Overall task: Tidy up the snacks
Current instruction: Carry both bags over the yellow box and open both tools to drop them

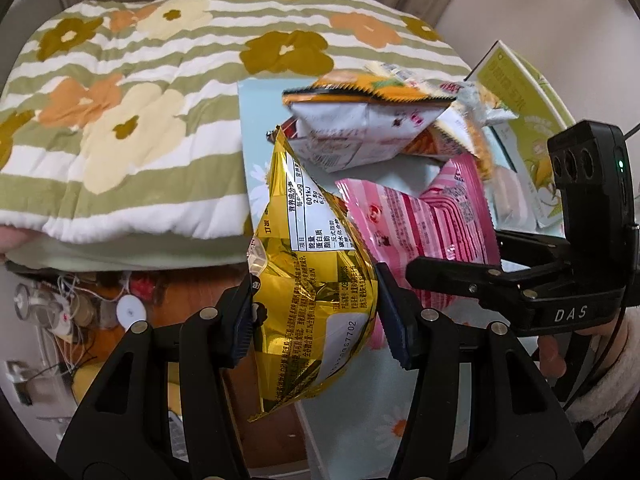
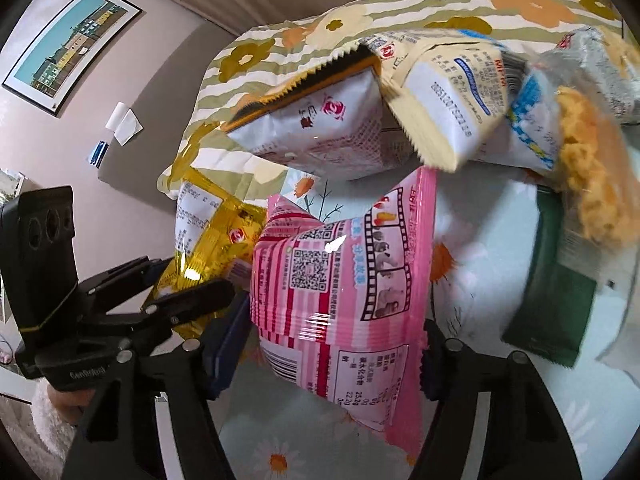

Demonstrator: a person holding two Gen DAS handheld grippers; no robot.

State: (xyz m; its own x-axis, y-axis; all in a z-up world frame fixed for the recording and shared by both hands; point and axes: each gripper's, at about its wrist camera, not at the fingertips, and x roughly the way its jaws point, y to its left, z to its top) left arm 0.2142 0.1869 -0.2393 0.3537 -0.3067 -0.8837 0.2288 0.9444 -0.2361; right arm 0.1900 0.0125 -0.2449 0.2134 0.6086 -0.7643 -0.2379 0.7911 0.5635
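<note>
My left gripper is shut on a gold foil snack bag and holds it over the table's left edge; the bag also shows in the right wrist view. My right gripper is shut on a pink striped snack bag, which shows in the left wrist view beside the gold one. Behind them lies a pile of snacks: a white-and-orange bag, a cream packet, a clear pack of yellow crisps.
The snacks lie on a pale blue daisy-print tablecloth. A dark green packet lies at right. A floral striped quilt fills the back. A green-and-white box stands at far right. Cluttered floor items are below left.
</note>
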